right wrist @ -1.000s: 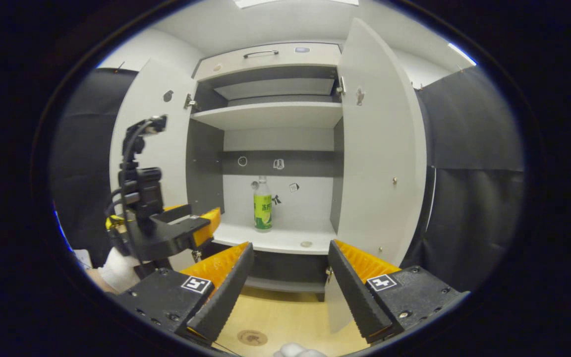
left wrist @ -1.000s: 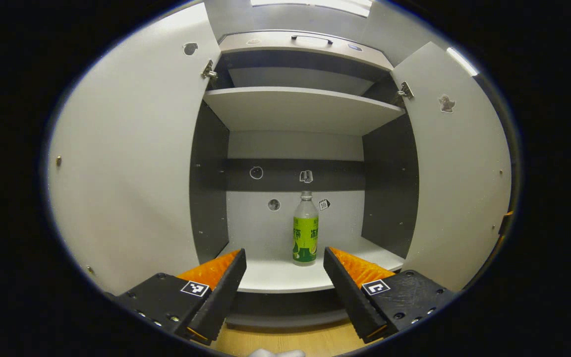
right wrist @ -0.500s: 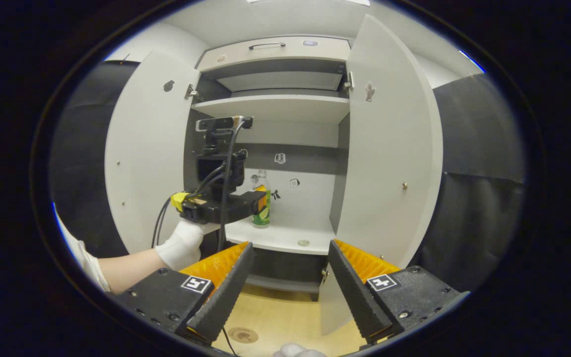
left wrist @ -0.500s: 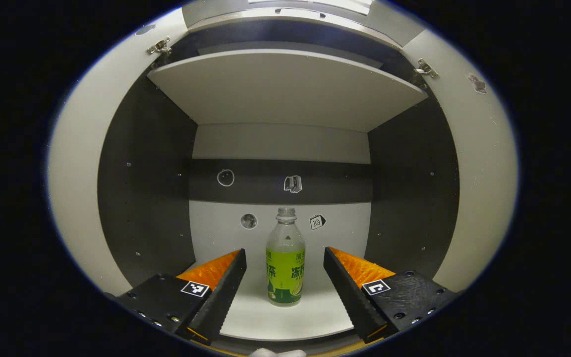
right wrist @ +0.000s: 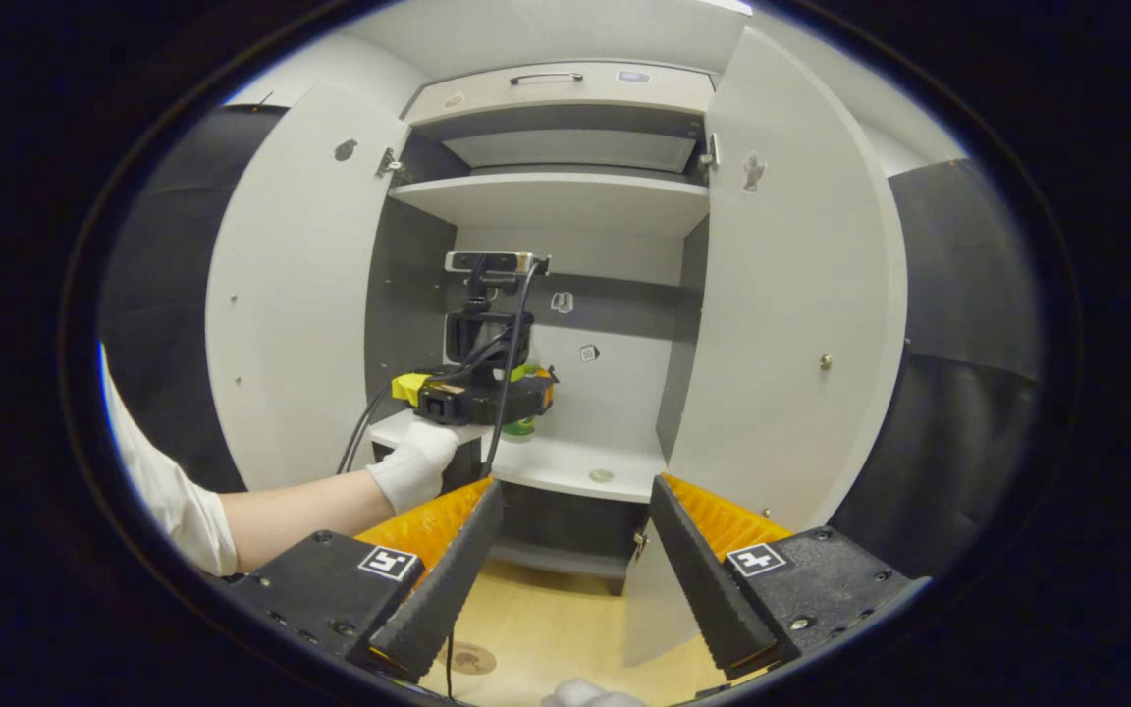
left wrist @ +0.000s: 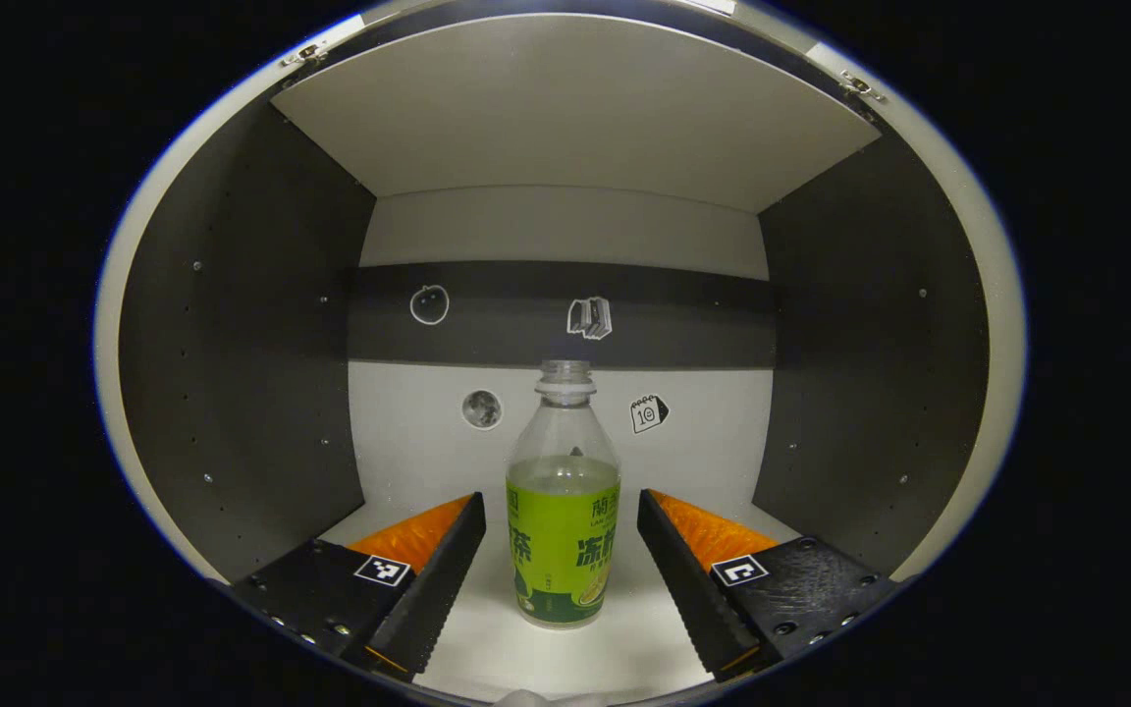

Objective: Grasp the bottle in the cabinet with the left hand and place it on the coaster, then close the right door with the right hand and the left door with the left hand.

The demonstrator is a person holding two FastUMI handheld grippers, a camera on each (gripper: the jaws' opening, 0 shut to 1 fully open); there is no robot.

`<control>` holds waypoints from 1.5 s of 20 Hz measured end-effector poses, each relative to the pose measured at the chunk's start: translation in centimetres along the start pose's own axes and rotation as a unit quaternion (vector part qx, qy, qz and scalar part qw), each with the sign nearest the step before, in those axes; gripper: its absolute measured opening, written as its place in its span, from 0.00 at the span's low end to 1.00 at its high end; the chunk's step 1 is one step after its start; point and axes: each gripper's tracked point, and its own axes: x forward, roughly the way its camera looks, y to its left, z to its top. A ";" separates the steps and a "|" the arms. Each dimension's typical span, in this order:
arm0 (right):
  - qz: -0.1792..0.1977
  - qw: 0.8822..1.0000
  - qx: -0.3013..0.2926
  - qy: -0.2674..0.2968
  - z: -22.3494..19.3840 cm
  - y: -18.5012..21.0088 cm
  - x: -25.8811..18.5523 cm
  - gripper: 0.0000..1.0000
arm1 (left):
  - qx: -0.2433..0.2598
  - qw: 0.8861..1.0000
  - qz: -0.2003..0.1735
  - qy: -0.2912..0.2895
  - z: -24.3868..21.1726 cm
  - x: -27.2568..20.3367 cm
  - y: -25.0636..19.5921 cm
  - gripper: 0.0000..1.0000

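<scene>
Clear plastic bottle with green label (left wrist: 564, 511): upright on pale lower shelf (left wrist: 624, 648) of grey-and-white cabinet (right wrist: 565, 196), between spread fingers of left gripper (left wrist: 559, 574), untouched on both sides. Right gripper (right wrist: 573, 570): fingers apart, empty, outside cabinet above wooden floor (right wrist: 546, 628). Both white doors open: left door (right wrist: 291, 295), right door (right wrist: 791, 295). White-gloved hand (right wrist: 418, 462) holding left gripper.
</scene>
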 end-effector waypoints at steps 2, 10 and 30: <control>-0.001 1.000 -0.003 0.003 -0.2 -0.1 0.1 0.95 | 0.004 1.000 0.002 0.012 -0.7 0.5 0.1 0.95; -0.007 1.000 0.008 0.004 -0.3 -0.8 0.0 1.00 | 0.013 1.000 0.010 0.004 0.2 -0.3 1.0 0.77; -0.033 0.998 0.057 0.000 -1.9 -1.5 -3.9 0.95 | 0.033 0.993 -0.076 -0.080 5.1 -21.5 1.1 0.76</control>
